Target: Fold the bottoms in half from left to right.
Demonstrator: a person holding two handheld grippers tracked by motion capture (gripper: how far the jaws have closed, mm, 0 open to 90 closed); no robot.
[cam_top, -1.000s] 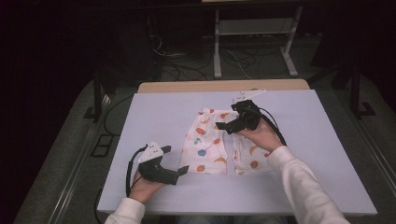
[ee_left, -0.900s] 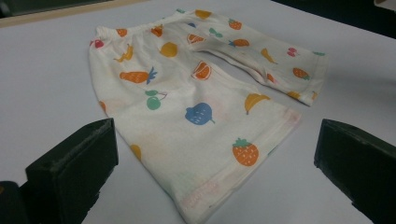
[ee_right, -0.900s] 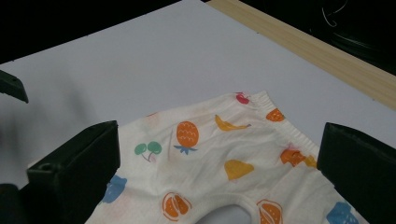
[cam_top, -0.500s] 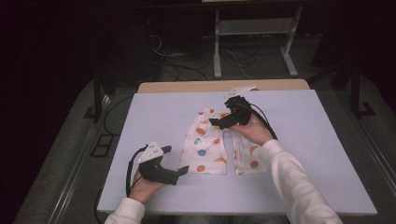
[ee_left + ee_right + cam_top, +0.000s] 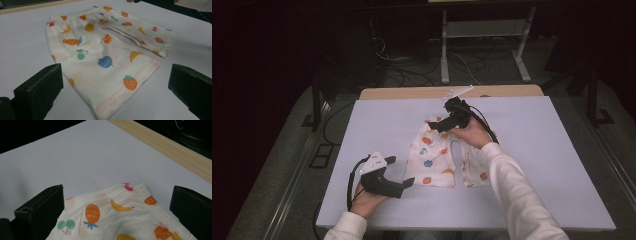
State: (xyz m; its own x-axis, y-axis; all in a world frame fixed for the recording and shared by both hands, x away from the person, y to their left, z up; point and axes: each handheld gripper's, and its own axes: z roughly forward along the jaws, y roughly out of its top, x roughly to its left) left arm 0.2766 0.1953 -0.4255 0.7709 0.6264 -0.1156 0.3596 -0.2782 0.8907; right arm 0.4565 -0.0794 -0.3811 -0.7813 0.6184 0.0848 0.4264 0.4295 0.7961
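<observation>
A pair of white shorts printed with coloured fruit lies flat in the middle of the white table, waistband toward the far side. My left gripper rests near the front edge, left of the shorts. It is open, and the hem of one leg lies on the table ahead between its jaws. My right gripper hovers over the far end of the shorts, also open. The elastic waistband and the shorts show low between its wide jaws, with nothing held.
A wooden strip runs along the table's far edge, and this wooden strip is also in the right gripper view. Beyond it, a metal stand and cables sit on the dark floor. Bare tabletop lies left and right of the shorts.
My right gripper has moved away from the person, from over the right leg of the shorts up to the waistband. The left gripper and the shorts have stayed put.
</observation>
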